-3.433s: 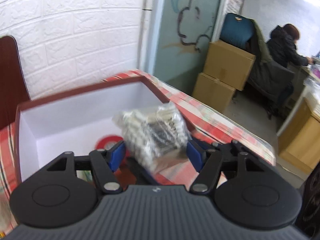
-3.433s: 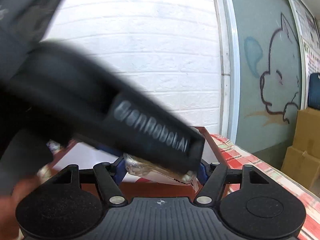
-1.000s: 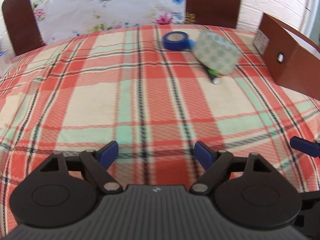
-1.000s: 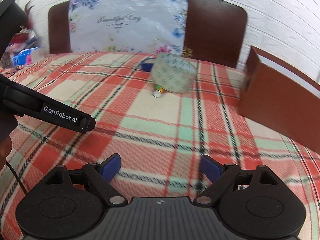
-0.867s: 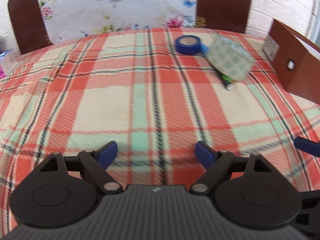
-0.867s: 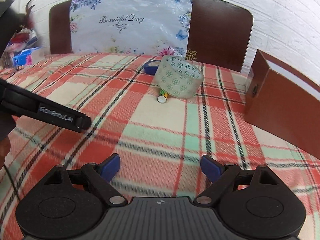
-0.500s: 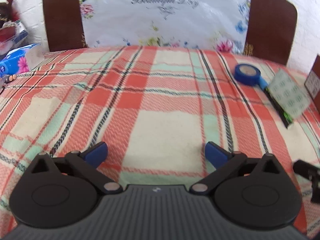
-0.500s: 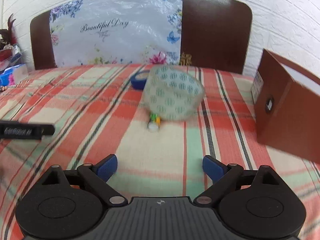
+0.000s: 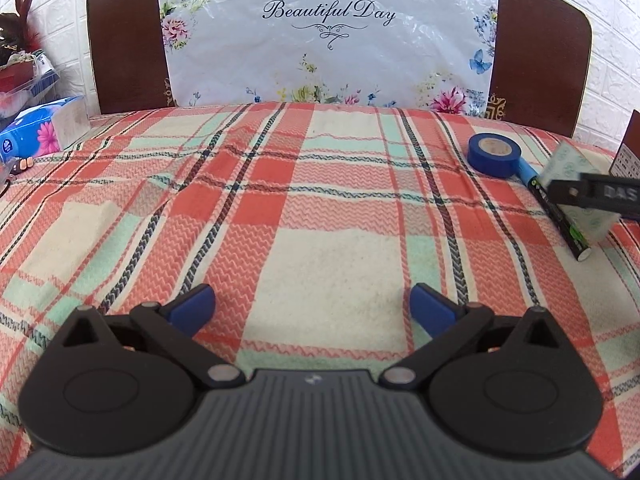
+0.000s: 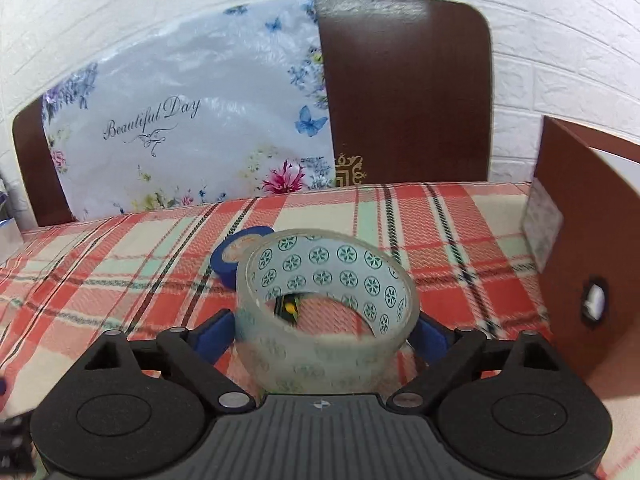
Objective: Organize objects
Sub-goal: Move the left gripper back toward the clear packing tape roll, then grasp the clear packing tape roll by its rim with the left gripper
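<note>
On the left, the left hand-held gripper (image 9: 312, 306) hangs over the checked cloth on the table (image 9: 280, 184). Its blue fingers are wide apart and hold nothing. A tissue pack (image 9: 42, 128) sits far off at the left edge.

In the middle, the right hand-held gripper (image 10: 326, 334) has the big clear tape roll (image 10: 326, 308) between its fingers. The blue pads sit right at both sides of the roll. I cannot tell if they are pressing it yet or only beside it. The roll seems to sit on the table, with the blue tape roll (image 10: 236, 250) just behind it. A marker (image 9: 560, 216) lies by it, and its end shows through the hole in the clear roll.

On the right stands the brown box (image 10: 592, 248), likely where the roll should go.

What could go wrong? The roll is round and smooth, so it may slip or tip out if the squeeze is weak. It may also bump the marker or the blue roll when it goes up.
</note>
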Motion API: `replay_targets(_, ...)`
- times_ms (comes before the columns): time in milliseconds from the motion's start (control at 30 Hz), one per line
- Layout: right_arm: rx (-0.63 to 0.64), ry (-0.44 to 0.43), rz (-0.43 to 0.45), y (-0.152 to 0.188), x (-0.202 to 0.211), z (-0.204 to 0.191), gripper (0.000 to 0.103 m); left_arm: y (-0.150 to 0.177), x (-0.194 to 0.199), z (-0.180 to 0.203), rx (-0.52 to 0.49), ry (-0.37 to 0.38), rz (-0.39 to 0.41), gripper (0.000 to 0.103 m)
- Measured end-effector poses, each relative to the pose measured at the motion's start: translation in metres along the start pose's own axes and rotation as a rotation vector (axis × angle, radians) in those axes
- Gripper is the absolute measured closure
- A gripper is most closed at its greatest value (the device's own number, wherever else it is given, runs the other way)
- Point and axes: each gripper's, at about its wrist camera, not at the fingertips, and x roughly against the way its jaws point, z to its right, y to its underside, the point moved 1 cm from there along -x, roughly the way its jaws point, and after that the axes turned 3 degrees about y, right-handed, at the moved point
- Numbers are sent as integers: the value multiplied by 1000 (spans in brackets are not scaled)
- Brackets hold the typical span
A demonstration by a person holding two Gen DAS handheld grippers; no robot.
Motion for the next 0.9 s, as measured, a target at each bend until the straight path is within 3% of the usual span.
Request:
replay_targets(200, 68, -2, -26, 52, 74, 14, 13, 0, 0, 0, -1, 0, 0, 0)
replay_targets(300, 135, -8, -57, 84, 117, 13, 25, 0, 0, 1, -4, -4, -3, 0)
replay_targets(400, 241, 27, -22, 104, 147, 6, 21, -1, 4, 6, -20, -10, -23, 0)
replay_targets(433, 268, 36, -8, 106, 151, 4, 16, -2, 8, 8, -14, 14, -42, 0)
replay_targets(533, 276, 43, -12, 107, 149, 3, 16, -1, 29, 24, 24, 162, -93, 1)
replay_targets(733, 222, 36, -43, 98, 139, 11, 14, -14, 76, 83, -88, 360, -86, 6)
replay_targets(800, 203, 38, -54, 95, 134, 14, 14, -19, 81, 99, -99, 400, -100, 6)
replay_targets(900, 178, 44, -58, 88, 125, 17, 13, -20, 73, 127, -147, 378, -139, 9)
